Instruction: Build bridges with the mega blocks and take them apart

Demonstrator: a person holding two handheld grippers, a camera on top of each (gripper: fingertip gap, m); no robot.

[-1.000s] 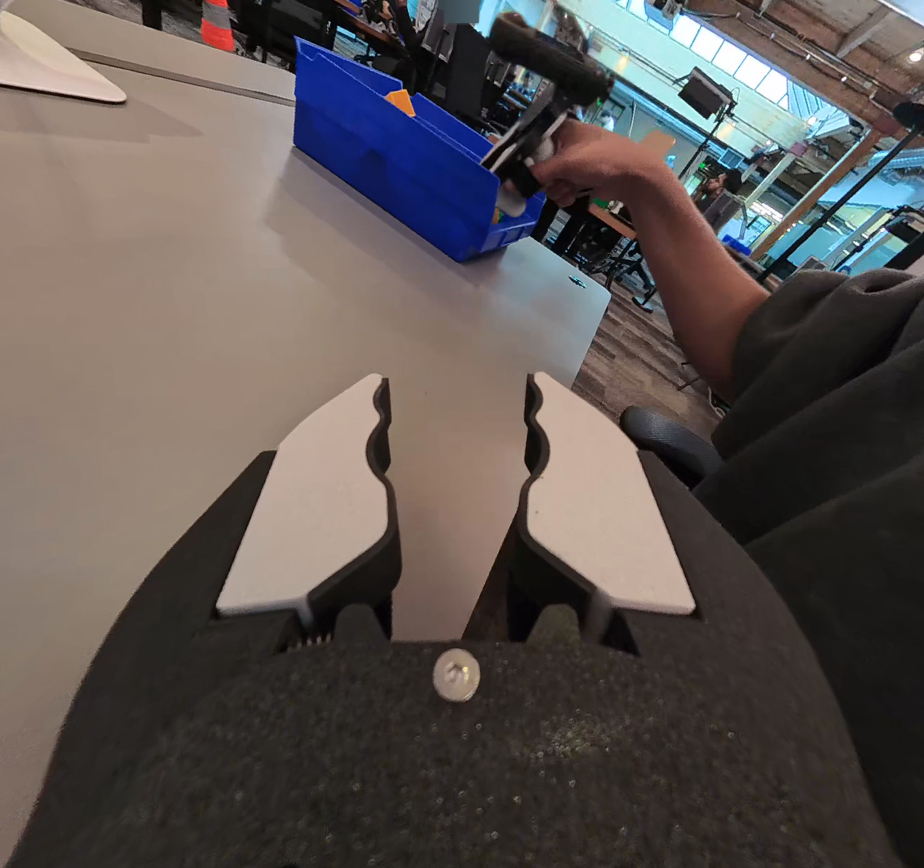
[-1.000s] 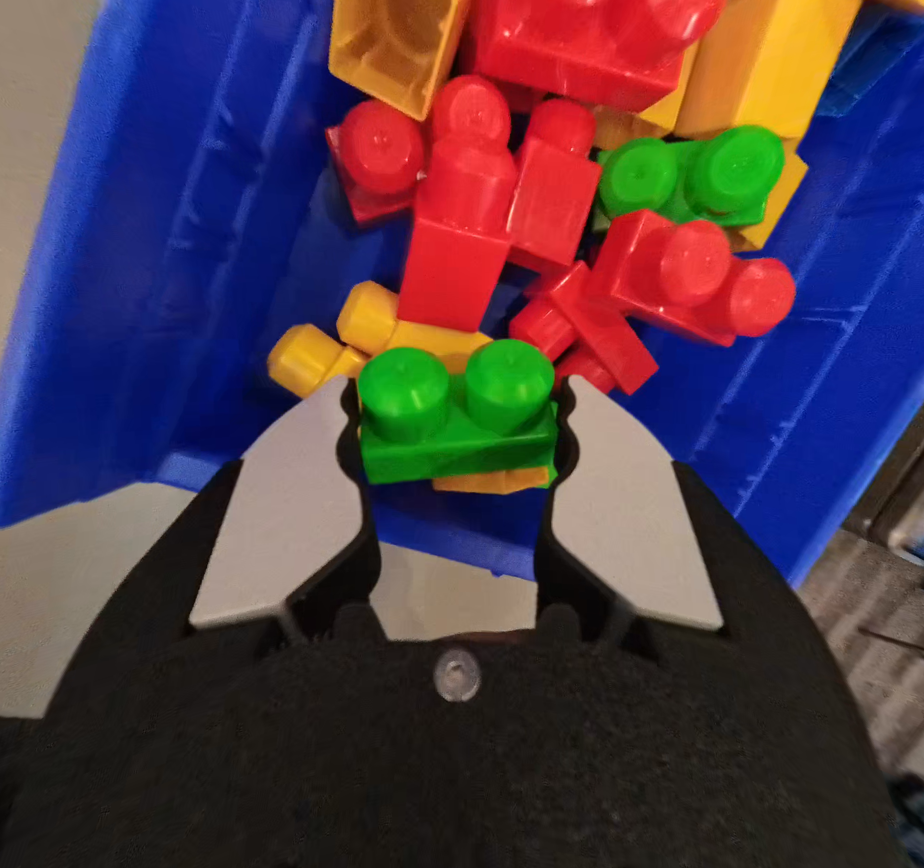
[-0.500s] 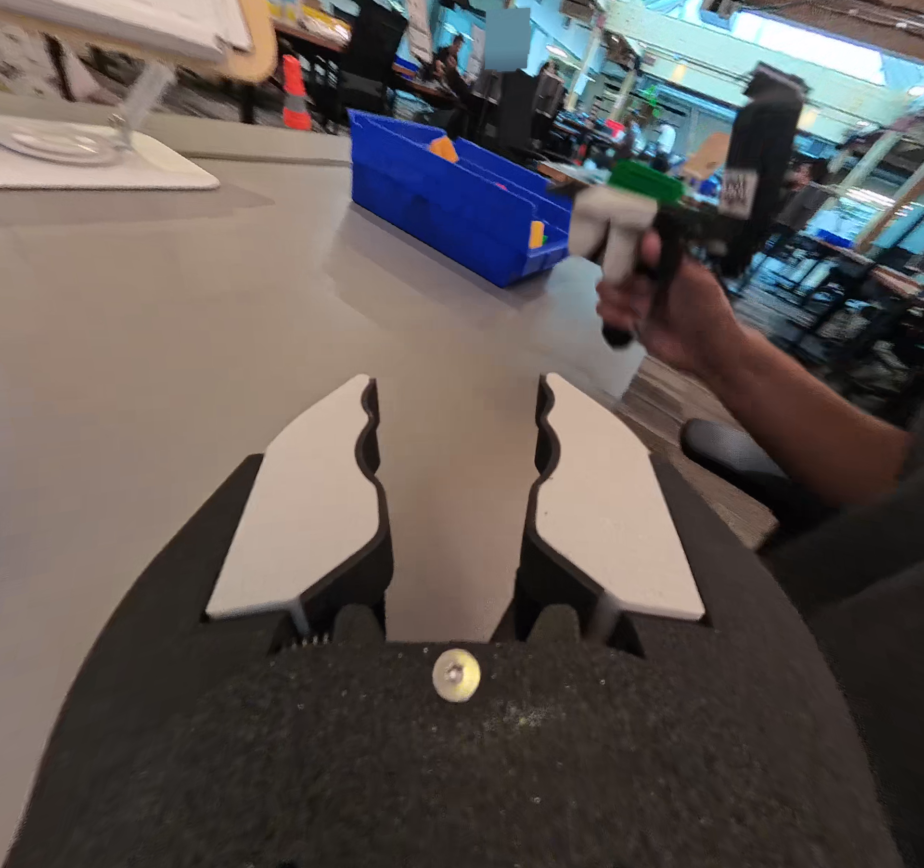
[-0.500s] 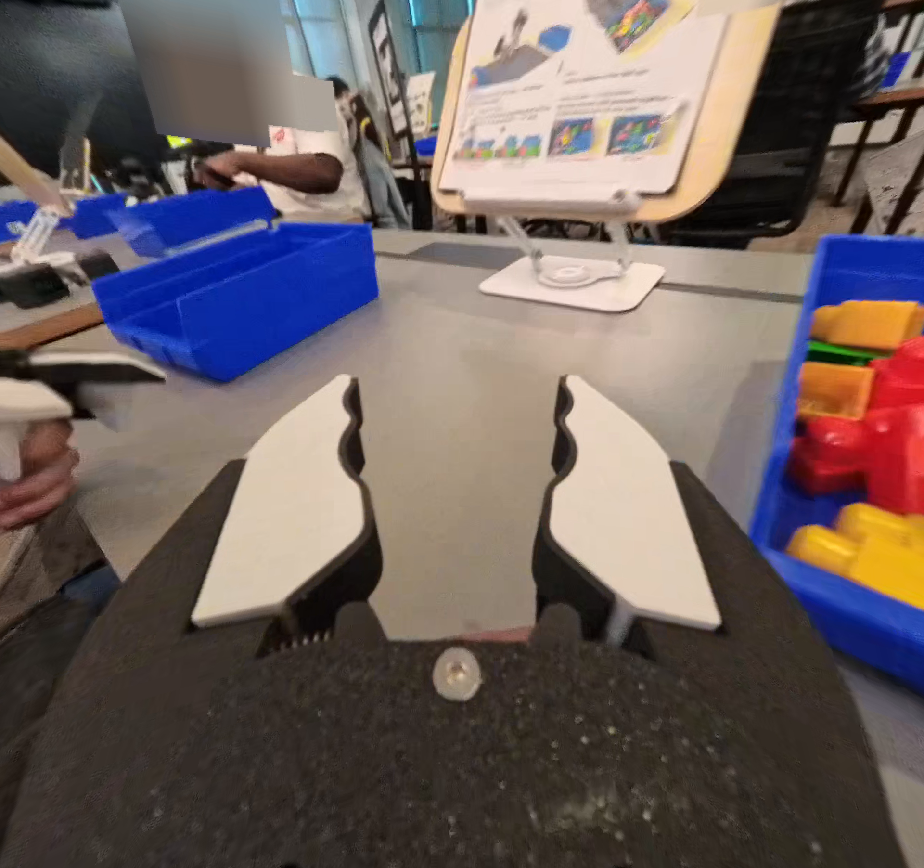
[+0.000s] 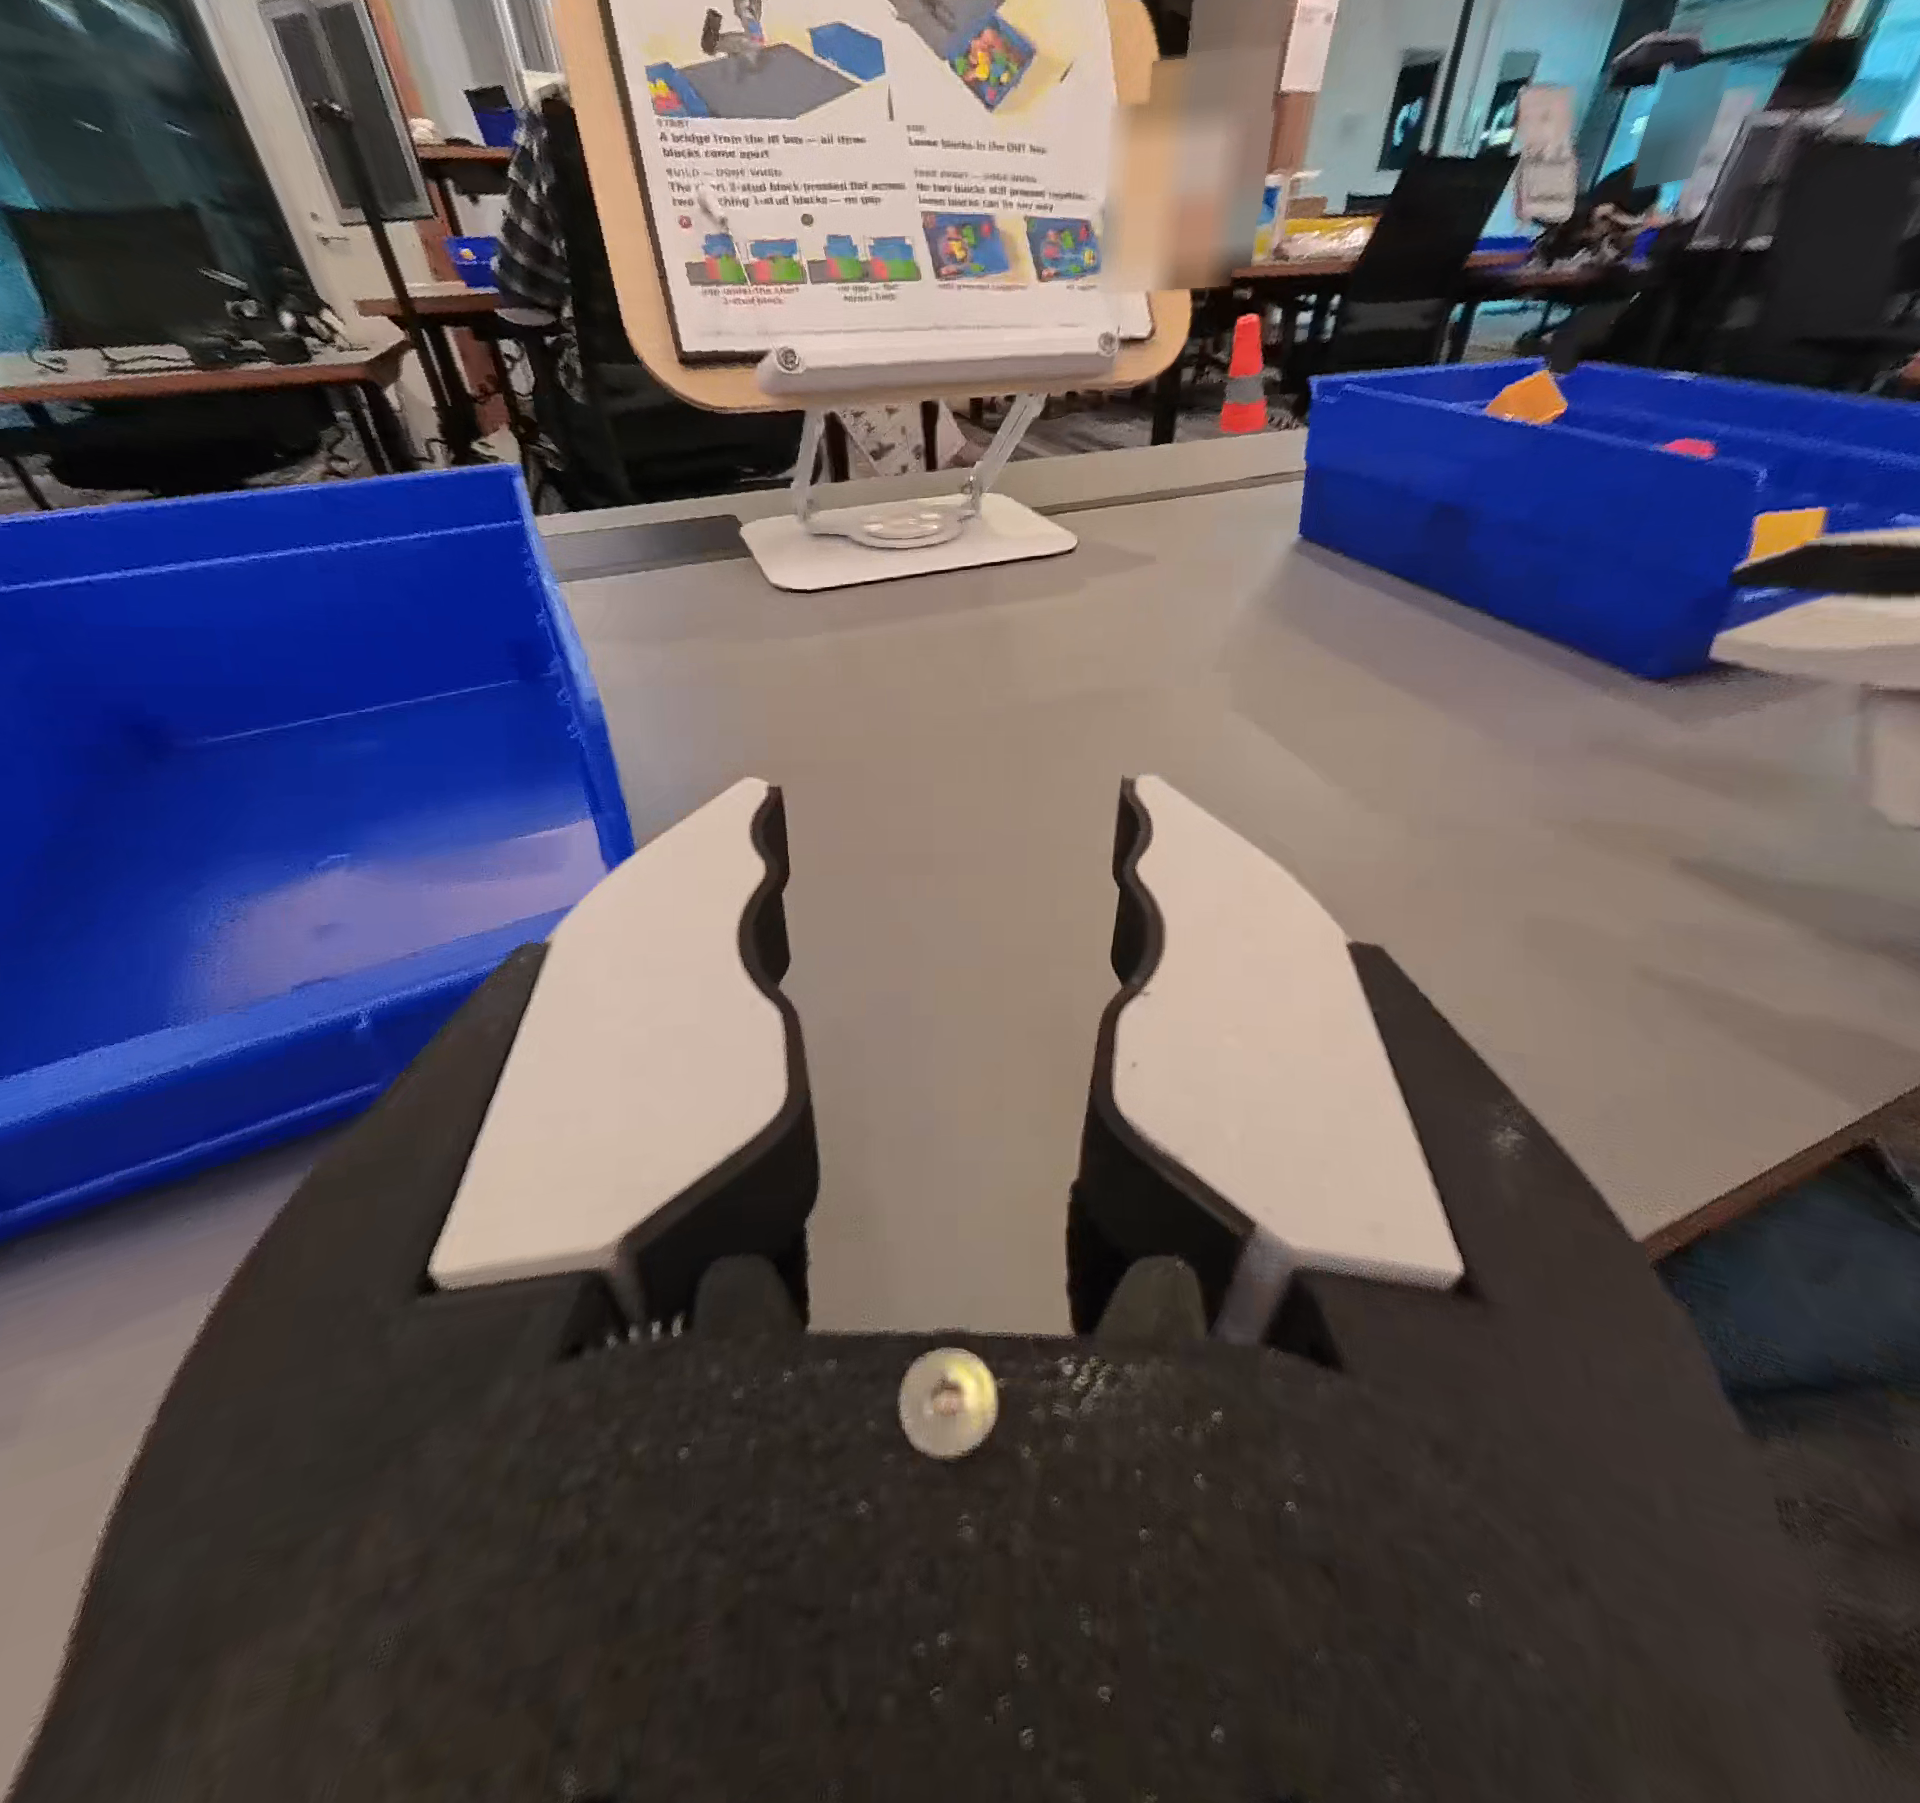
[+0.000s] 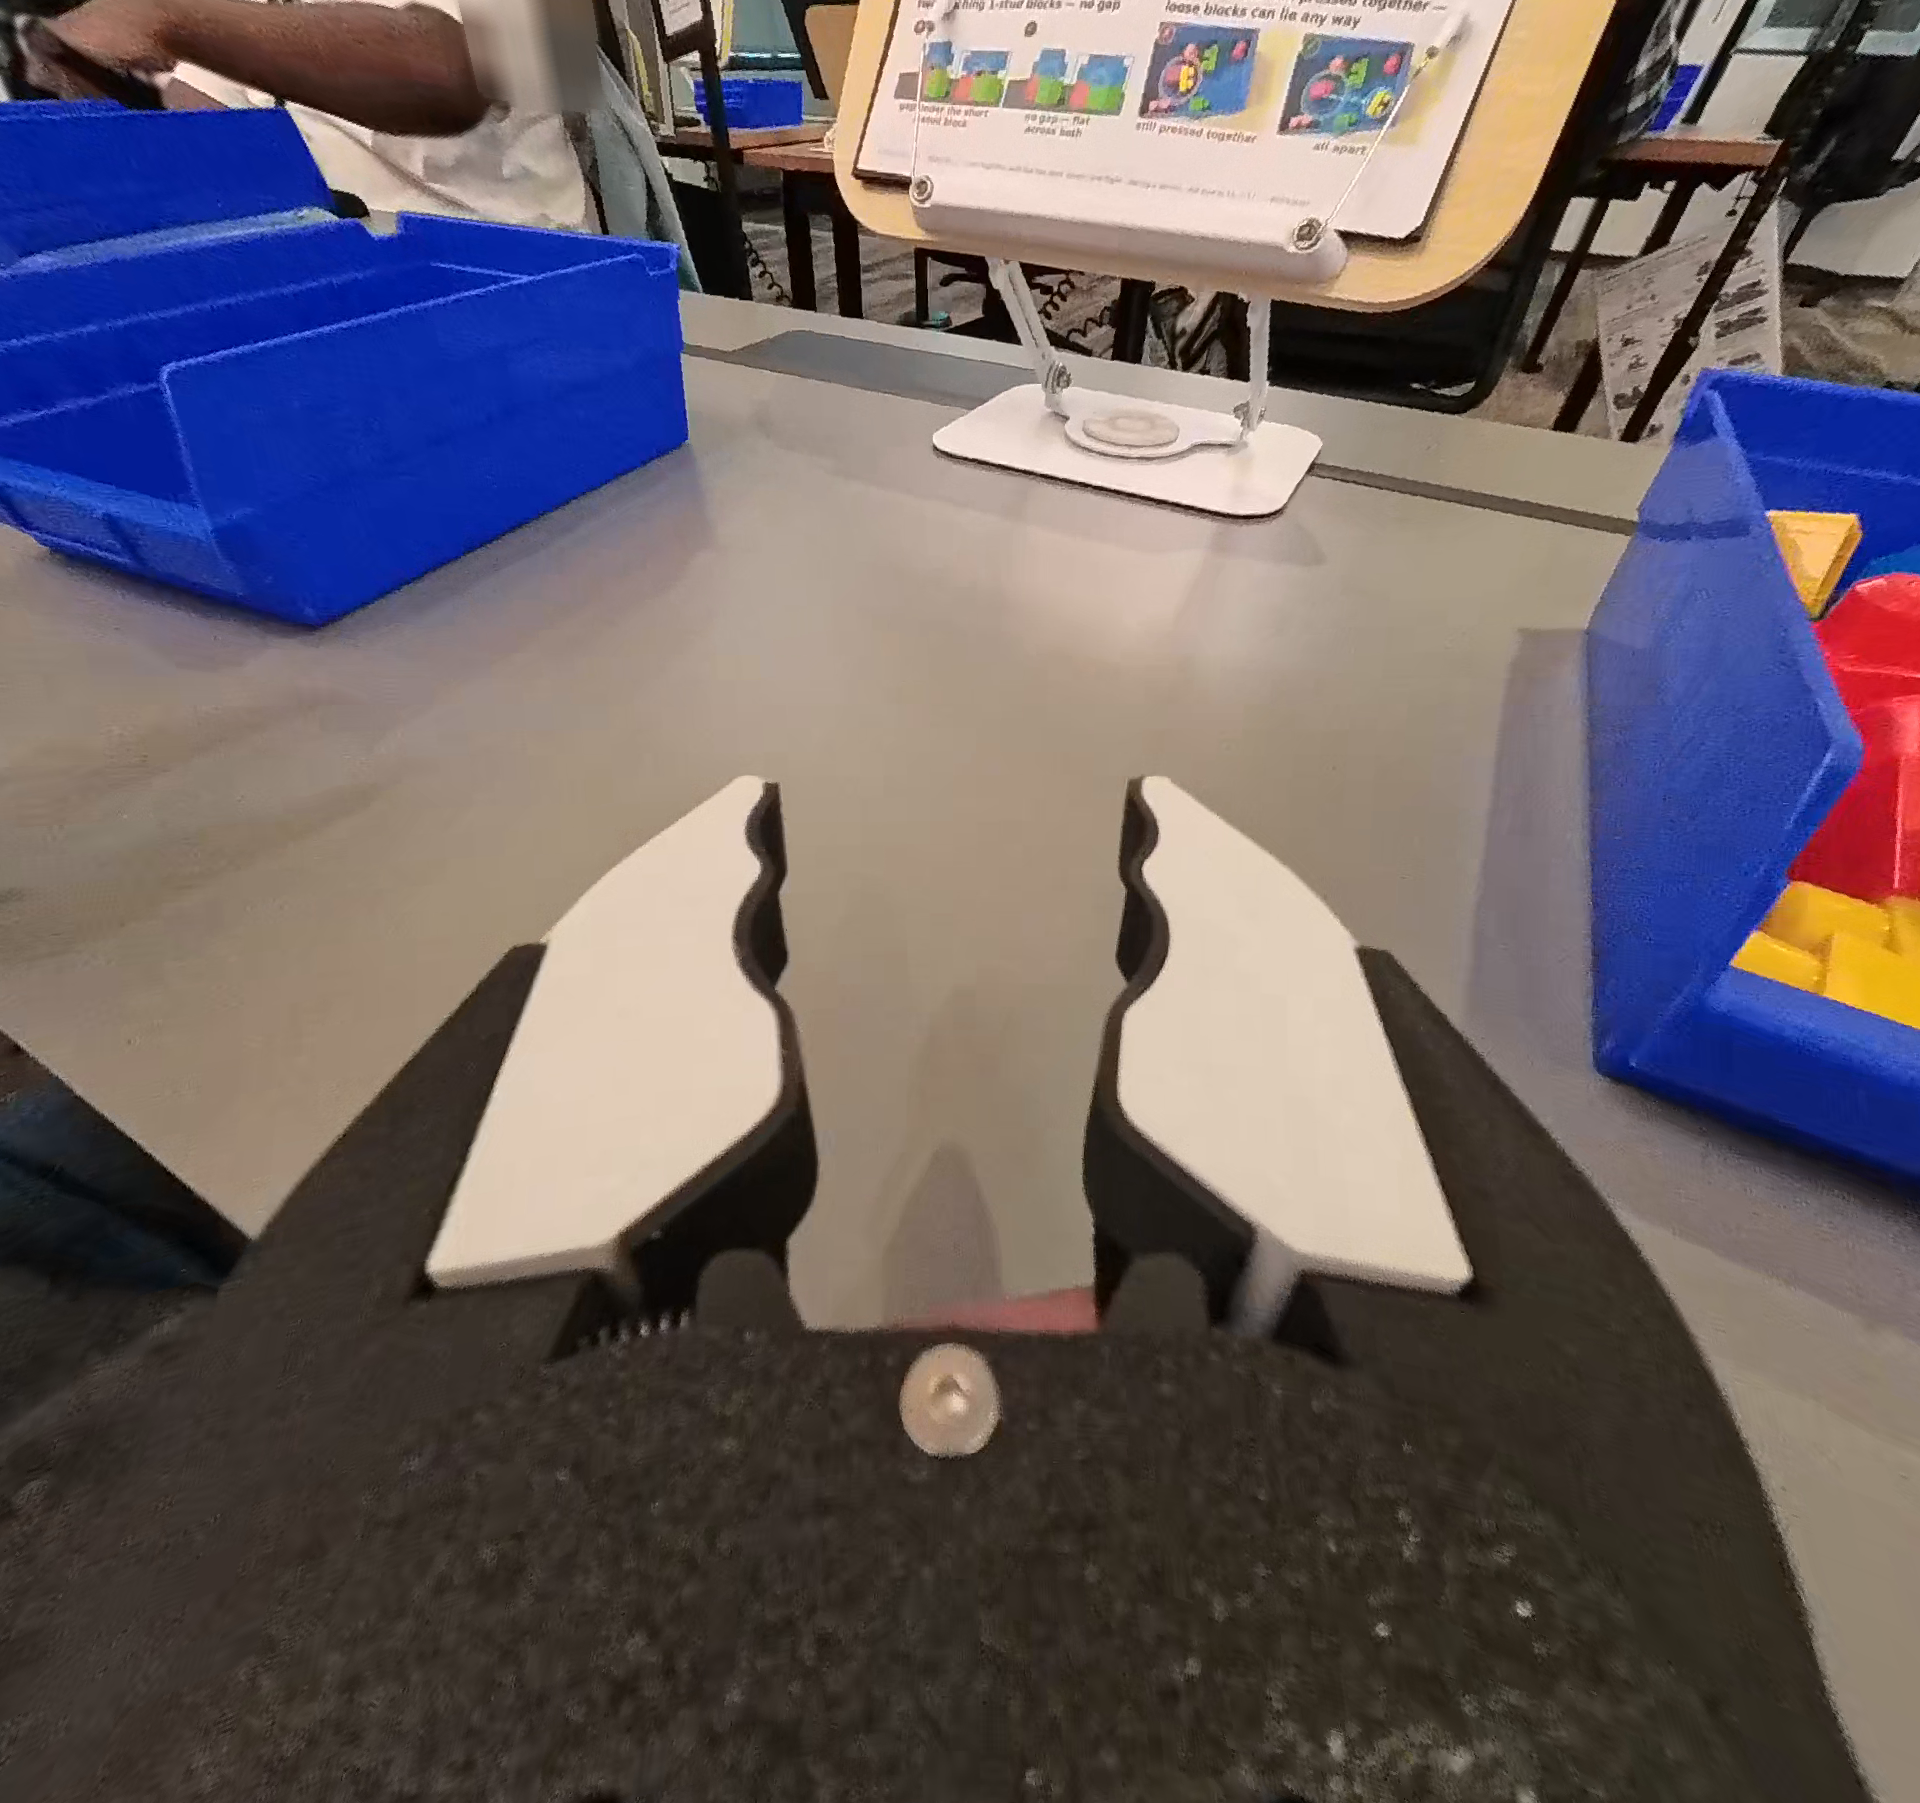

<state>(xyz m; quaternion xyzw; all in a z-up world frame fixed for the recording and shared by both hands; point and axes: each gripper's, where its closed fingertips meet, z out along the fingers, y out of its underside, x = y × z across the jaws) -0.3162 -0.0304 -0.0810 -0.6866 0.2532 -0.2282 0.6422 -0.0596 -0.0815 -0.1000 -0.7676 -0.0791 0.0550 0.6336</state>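
Note:
My left gripper (image 5: 951,808) is open and empty, low over the grey table (image 5: 1039,693). My right gripper (image 6: 951,803) is open and empty over the same table (image 6: 935,631). A blue bin (image 6: 1704,766) at the right of the right wrist view holds red blocks (image 6: 1881,714) and yellow blocks (image 6: 1839,953). The same bin shows far right in the left wrist view (image 5: 1507,527), with an orange block (image 5: 1525,397) sticking up. Part of the right gripper (image 5: 1849,600) shows at that view's right edge. No block is on the table.
A second blue bin (image 5: 260,766) stands close on the left; it shows no blocks in the right wrist view (image 6: 416,444). An instruction board on a white stand (image 5: 904,527) stands at the table's back. The table's front edge (image 5: 1766,1171) runs at lower right. A person (image 6: 312,60) is behind.
My right gripper left the block bin and now faces the table; the green block is no longer between its fingers. My left gripper swung left toward the board and opened a little wider.

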